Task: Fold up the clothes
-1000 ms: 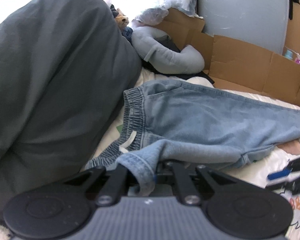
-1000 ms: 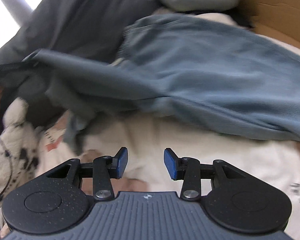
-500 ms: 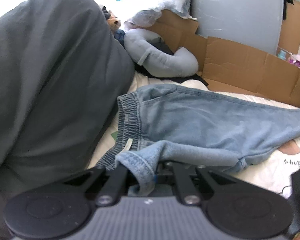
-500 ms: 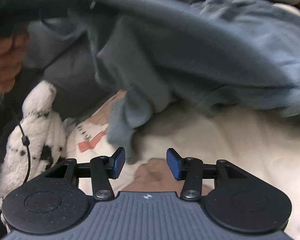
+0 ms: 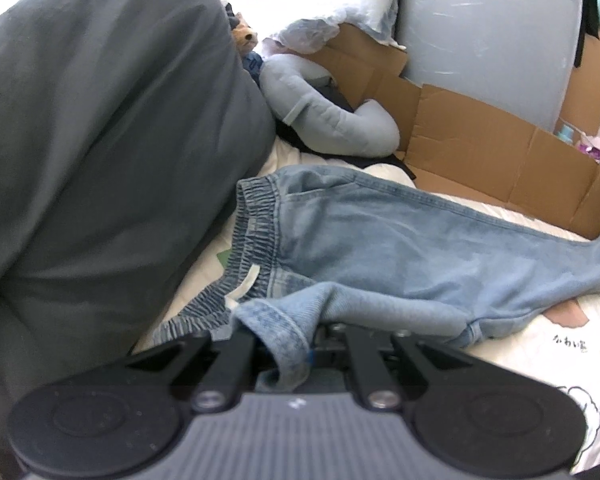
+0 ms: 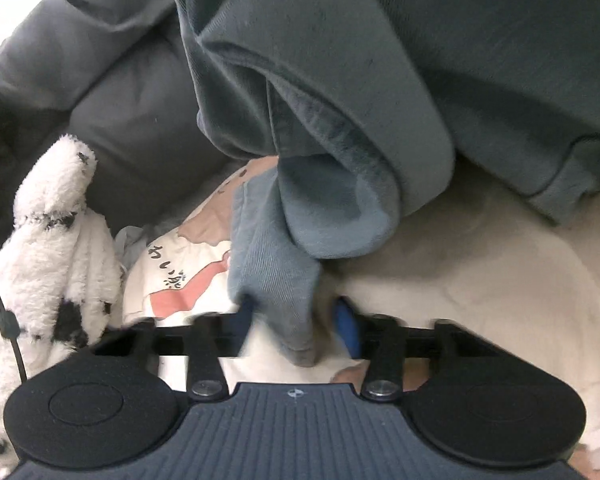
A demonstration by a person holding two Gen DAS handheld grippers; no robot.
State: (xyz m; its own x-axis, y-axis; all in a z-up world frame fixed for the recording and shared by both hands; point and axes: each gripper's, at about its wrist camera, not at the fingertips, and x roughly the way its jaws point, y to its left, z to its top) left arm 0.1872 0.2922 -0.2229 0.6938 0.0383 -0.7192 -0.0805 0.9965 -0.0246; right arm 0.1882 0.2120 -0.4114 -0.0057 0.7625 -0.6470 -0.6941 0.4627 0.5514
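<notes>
The jeans (image 5: pixel 400 248) lie spread on the bed (image 5: pixel 540 344), waistband toward the big grey duvet (image 5: pixel 100 140), legs running off to the right, w/ a grey pillow (image 5: pixel 332 120) and cardboard (image 5: pixel 480 136) behind. The left gripper (image 5: pixel 296 344) has its jaws squeezed nearly all the way together on a hem of the jeans, and that bit of denim curls up over them. In the right wrist view the right gripper (image 6: pixel 296 328) is closing its jaws, and a hanging corner of blue-grey cloth (image 6: pixel 276 272) sits between them; the left side is blurry, so it's hard to say if the pads press it yet, prob. not quite. That cloth looks like the jeans seen in shade, but I can't be sure. A fluffy white toy w/ black spots (image 6: pixel 48 240) sits just beside it, and the printed sheet (image 6: pixel 180 276) is right under it. What could go wrong: the jaws could nip only the thin tip, so the corner slips out when lifted and the fold goes crooked. They could also pinch the sheet along w/ the cloth, since it lies so close below, and drag the bedding up. If the two hands pull apart too hard, the left hem may tug free.
</notes>
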